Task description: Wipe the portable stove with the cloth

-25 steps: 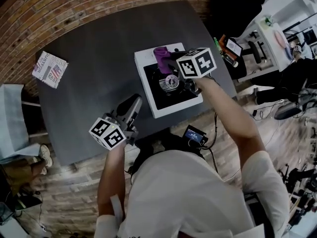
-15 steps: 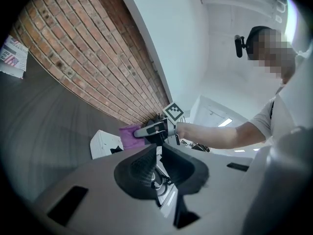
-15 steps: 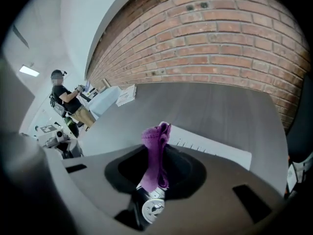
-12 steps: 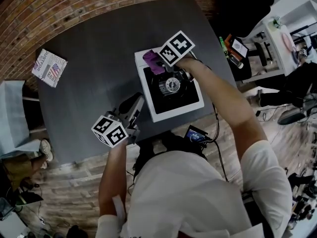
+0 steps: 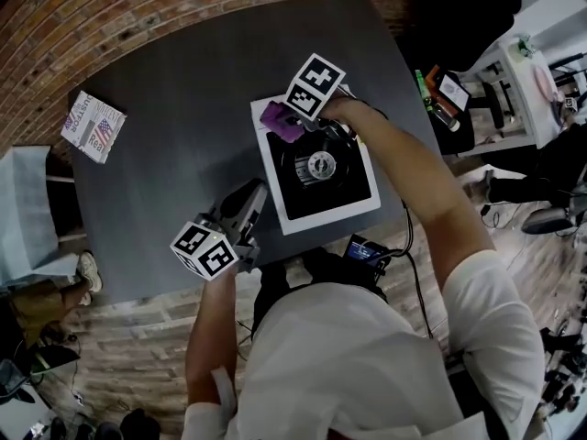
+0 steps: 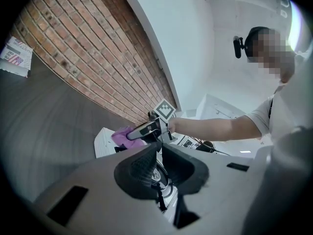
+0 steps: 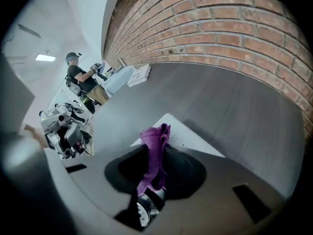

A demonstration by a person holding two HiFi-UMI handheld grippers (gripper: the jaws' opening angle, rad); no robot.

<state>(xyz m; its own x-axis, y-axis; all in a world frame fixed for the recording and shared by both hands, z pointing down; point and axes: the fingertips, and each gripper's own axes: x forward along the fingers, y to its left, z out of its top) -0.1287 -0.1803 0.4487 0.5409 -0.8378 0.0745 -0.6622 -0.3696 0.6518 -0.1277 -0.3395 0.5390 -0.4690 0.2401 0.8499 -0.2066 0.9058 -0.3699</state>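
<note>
Right gripper (image 5: 286, 120) has its jaws clamped on the purple cloth (image 5: 277, 117), and the right gripper view makes that easy to see: the cloth (image 7: 152, 140) is pinched between the two pads, with a bunched bit sticking out past the tips and the rest hanging back down between the jaws. The wad sits on the far-left corner of the portable stove (image 5: 274, 187), on the white rim just off the black top panel. The round burner (image 5: 321, 165) in the middle of the stove is uncovered, a bit apart from the cloth.

Left gripper (image 5: 251, 197) is off to the side, just beside the stove's left edge, over the dark grey table (image 5: 174, 81) and pointing toward the stove. In the left gripper view its jaws (image 6: 158, 147) are closed on each other at the tips with nothing held between them. Past them you can see the right gripper (image 6: 145, 130) with the cloth (image 6: 120, 135) down at the stove's corner (image 6: 102, 142).

The stove sits on the right half of the table, closer to the near edge. A folded printed paper (image 5: 92, 125) lies way over at the table's far-left corner, well apart from everything else. A brick wall (image 7: 220, 28) runs along the far side of the table.
</note>
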